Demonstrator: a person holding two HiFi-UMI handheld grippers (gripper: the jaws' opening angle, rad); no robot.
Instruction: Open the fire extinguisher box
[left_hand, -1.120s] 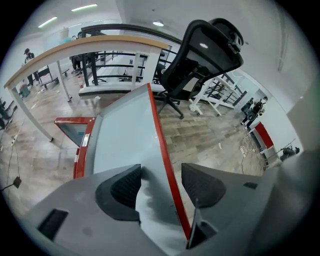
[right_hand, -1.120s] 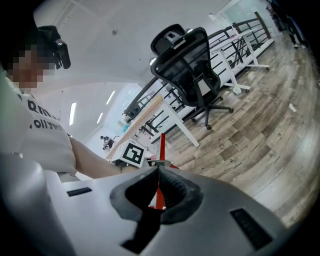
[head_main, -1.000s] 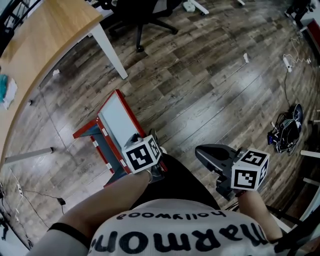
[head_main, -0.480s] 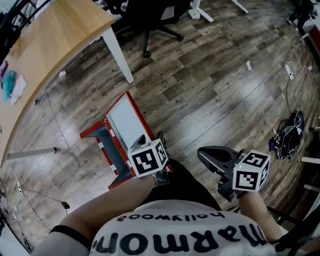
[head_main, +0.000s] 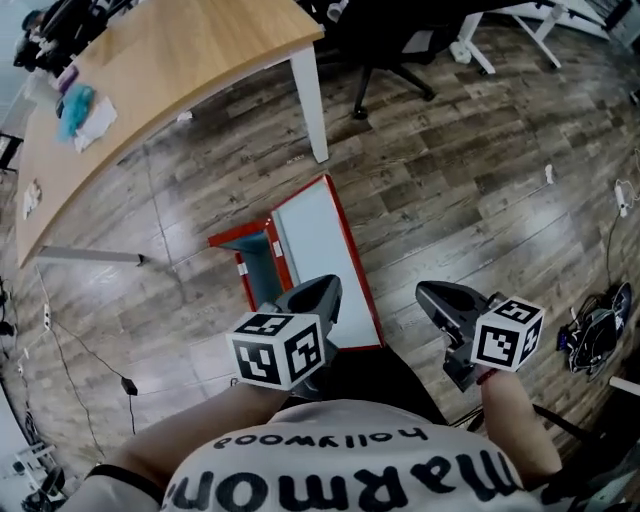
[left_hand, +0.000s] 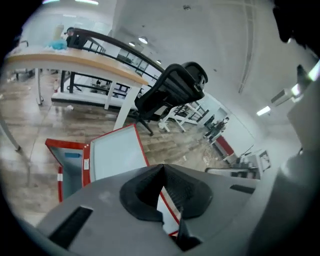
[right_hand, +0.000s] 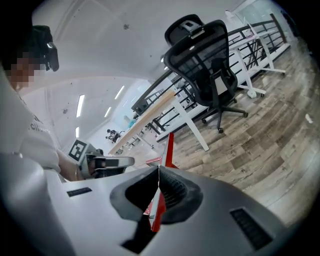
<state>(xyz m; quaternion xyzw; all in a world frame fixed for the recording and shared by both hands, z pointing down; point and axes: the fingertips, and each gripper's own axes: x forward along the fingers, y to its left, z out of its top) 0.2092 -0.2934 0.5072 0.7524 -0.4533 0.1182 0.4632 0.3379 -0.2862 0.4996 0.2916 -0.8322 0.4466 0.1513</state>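
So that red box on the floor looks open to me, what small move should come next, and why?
Probably just draw the left gripper back from the fire extinguisher box. Its door stands wide open and shows the inside. The left gripper and the right gripper both have their jaws together on nothing, so little seems left to do.

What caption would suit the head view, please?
Fire extinguisher box open on floor; left tool and right tool shut, empty.
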